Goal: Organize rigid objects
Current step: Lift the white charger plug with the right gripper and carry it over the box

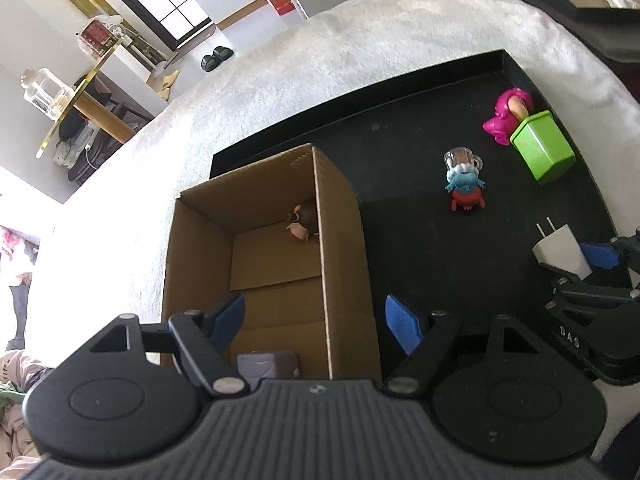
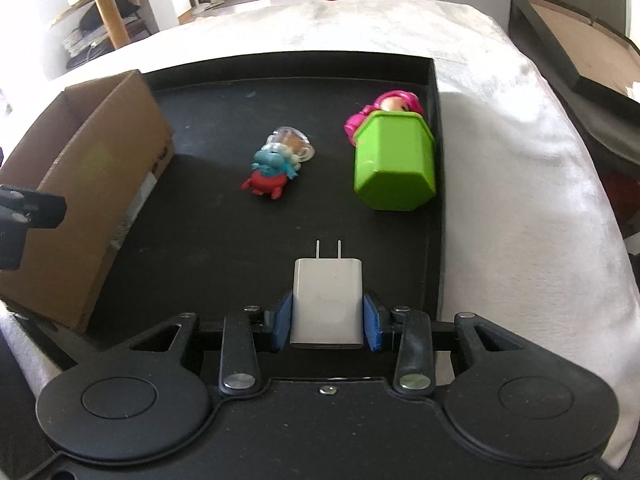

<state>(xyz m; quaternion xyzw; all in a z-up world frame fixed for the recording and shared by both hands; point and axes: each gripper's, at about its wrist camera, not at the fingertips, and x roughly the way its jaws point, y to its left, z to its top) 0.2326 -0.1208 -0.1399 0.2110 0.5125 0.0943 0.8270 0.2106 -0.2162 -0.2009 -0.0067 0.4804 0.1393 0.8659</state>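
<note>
My right gripper [image 2: 327, 326] is shut on a white plug charger [image 2: 327, 304], prongs pointing forward, above the near part of the black tray [image 2: 224, 92]. The charger also shows in the left wrist view [image 1: 560, 254]. My left gripper [image 1: 316, 320] is open and empty over the open cardboard box [image 1: 344, 248], which holds a brown toy figure [image 1: 302, 222] and a grey cube [image 1: 268, 364]. On the tray lie a blue and red figure [image 2: 272, 174], a small clear mug [image 2: 294, 140], a green container [image 2: 394, 164] and a pink figure [image 2: 394, 106].
The tray lies on a white fluffy cover [image 2: 520, 160]. The box [image 2: 88, 184] stands on the tray's left side. A dark piece of furniture [image 2: 580, 40] stands to the right. A gold-edged table [image 1: 80, 96] with jars is far left.
</note>
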